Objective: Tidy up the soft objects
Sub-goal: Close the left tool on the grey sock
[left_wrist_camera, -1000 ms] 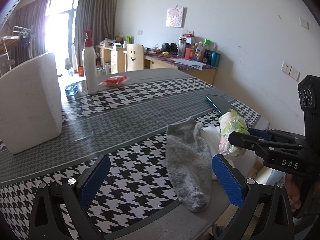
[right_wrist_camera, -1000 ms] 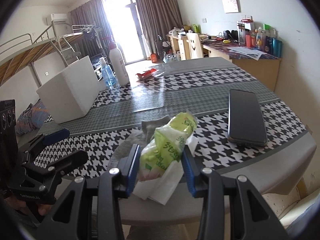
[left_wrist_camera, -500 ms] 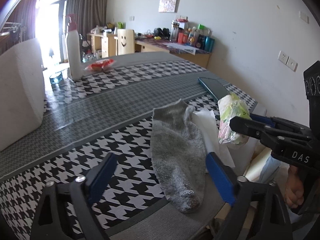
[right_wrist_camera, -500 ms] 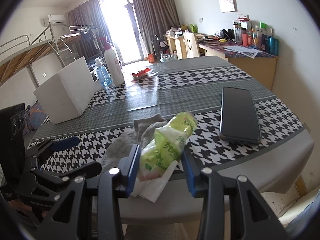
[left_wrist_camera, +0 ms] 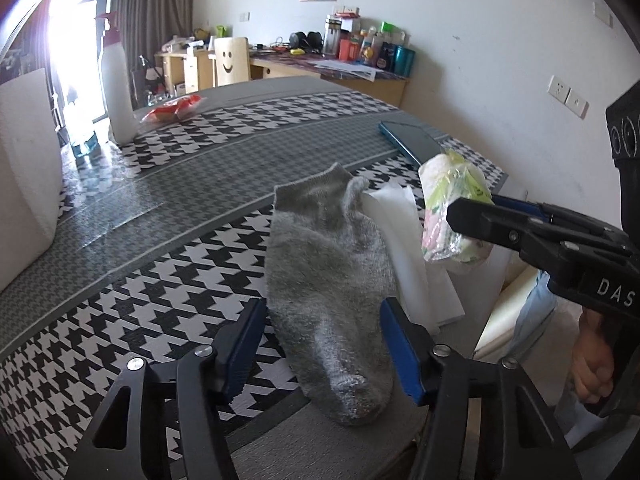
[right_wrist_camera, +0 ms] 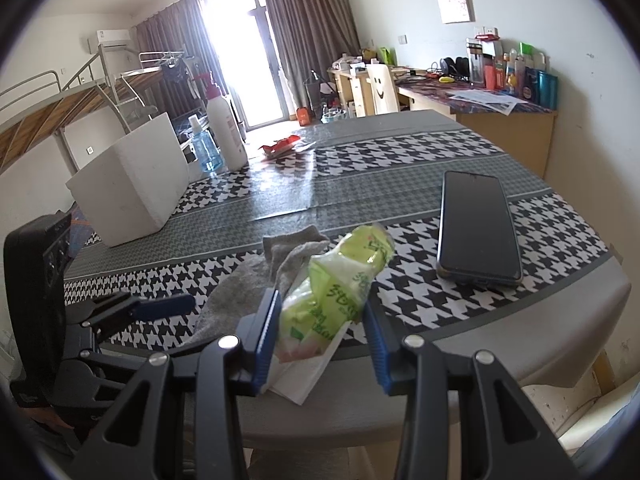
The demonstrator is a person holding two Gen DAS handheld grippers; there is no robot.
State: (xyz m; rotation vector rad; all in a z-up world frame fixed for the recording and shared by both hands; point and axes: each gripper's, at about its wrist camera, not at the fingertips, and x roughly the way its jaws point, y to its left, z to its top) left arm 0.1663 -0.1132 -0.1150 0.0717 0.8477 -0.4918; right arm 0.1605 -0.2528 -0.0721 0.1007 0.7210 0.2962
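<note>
A grey sock (left_wrist_camera: pixel 328 264) lies flat on the houndstooth tablecloth near the table's front edge. My left gripper (left_wrist_camera: pixel 323 312) is lowered over its toe half. Its jaws are closing with the sock between the blue pads, which stand at the sock's two edges. My right gripper (right_wrist_camera: pixel 320 304) is shut on a green tissue pack (right_wrist_camera: pixel 340 280) and holds it just above the table, right of the sock (right_wrist_camera: pixel 240 292). The same pack (left_wrist_camera: pixel 452 208) shows at the right of the left wrist view. A white paper tissue (left_wrist_camera: pixel 404 248) lies under the pack, beside the sock.
A dark phone (right_wrist_camera: pixel 476 228) lies at the right of the table. A white foam box (right_wrist_camera: pixel 128 184) stands at the far left, with a white pump bottle (right_wrist_camera: pixel 224 128), a small blue bottle (right_wrist_camera: pixel 204 148) and a red wrapper (right_wrist_camera: pixel 280 146) behind it. The table's rounded edge (right_wrist_camera: pixel 520 348) is close.
My left gripper came down and forward over the sock, and its jaws narrowed from wide to the sock's width. The right gripper kept still with the tissue pack.
</note>
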